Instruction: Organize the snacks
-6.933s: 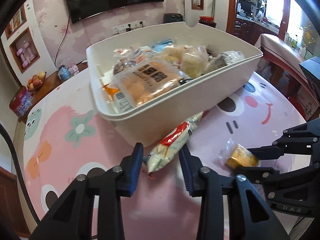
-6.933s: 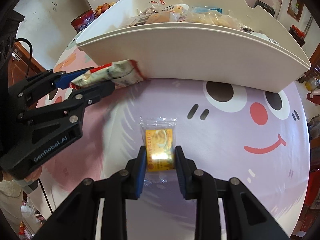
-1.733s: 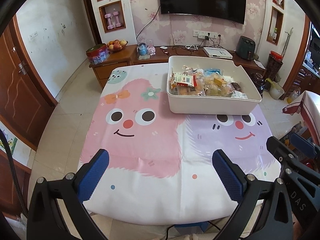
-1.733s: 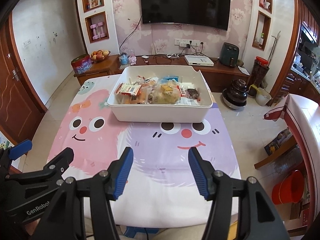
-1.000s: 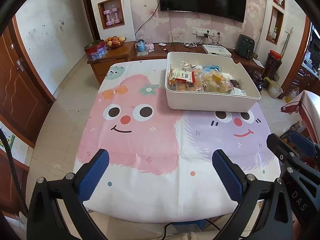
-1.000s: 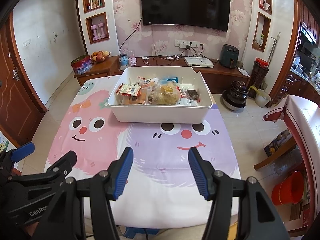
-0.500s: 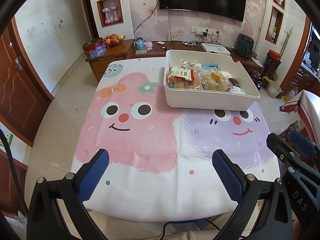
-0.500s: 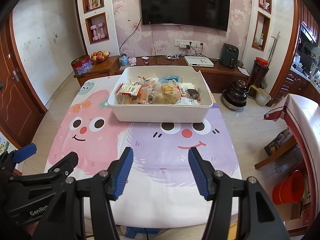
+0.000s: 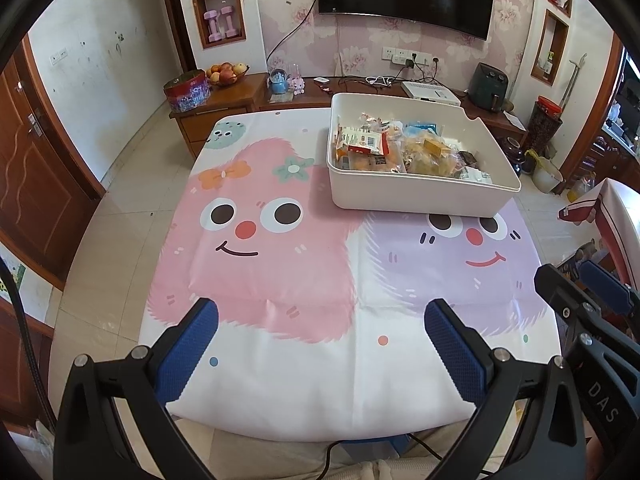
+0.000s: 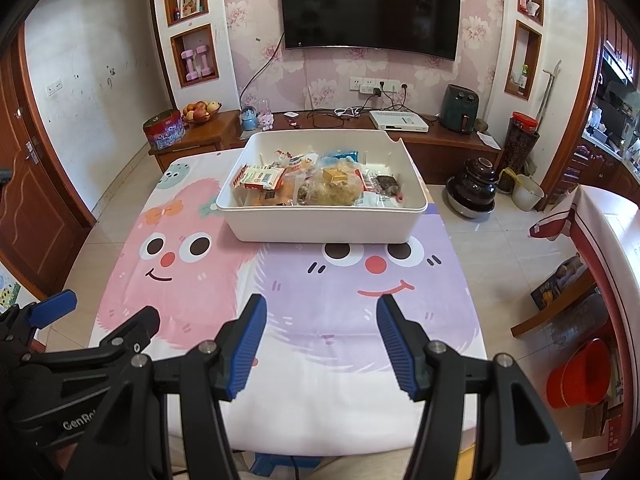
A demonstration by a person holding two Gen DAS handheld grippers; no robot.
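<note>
Both tongs are hanging back over the near edge of the worktop (image 9: 280,392), well apart from everything, likely because nothing is waiting outside the bin. The left tongs (image 9: 320,344) are standing wide open and empty; the right tongs (image 10: 320,344) are standing about half open, also empty. The snacks (image 10: 320,188) are all lying inside the white bin (image 10: 320,228) toward the far edge. Compared with several seconds earlier, the two packets once lying on the cloth beside the bin are gone, and both tongs are sitting much farther from it.
</note>
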